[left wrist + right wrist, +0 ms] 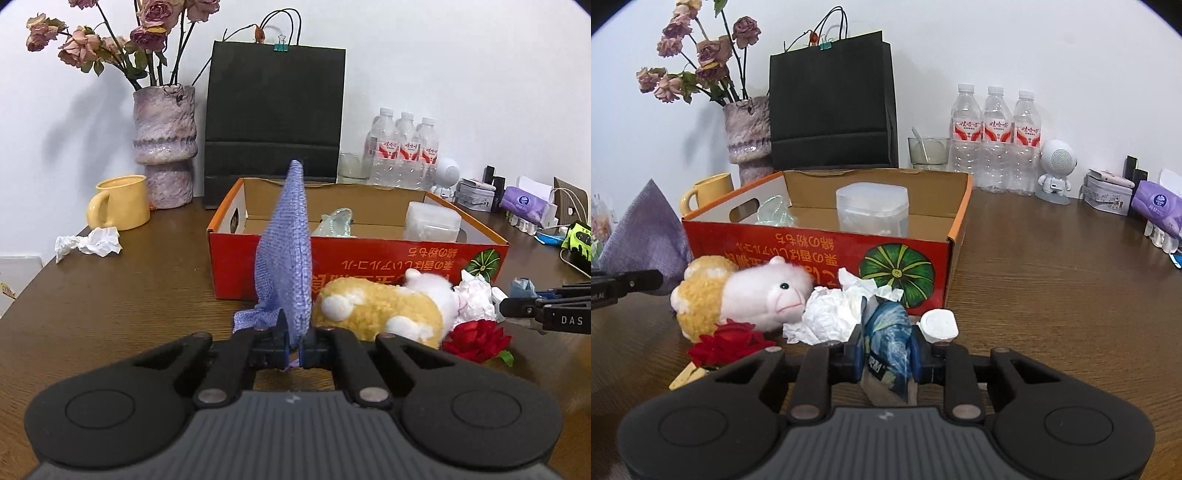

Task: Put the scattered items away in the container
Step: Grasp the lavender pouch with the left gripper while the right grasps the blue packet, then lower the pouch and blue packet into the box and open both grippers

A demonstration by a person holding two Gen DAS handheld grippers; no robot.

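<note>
My left gripper (294, 349) is shut on a blue-purple knitted cloth (286, 254) that stands up in front of the red cardboard box (369, 267). My right gripper (886, 356) is shut on a blue patterned packet (888, 343) just in front of the box (812, 254). Inside the box are a clear plastic tub (872, 210) and a greenish clear item (775, 214). A yellow and white plush toy (738, 295), crumpled white tissue (831, 314), a red rose (729, 341) and a small white cup (939, 325) lie before the box.
A yellow mug (118, 203), a purple vase of dried roses (164, 147), a black paper bag (273, 122) and three water bottles (404, 151) stand behind the box. Another crumpled tissue (88, 243) lies at the left. Small clutter lines the right table edge (1126, 199).
</note>
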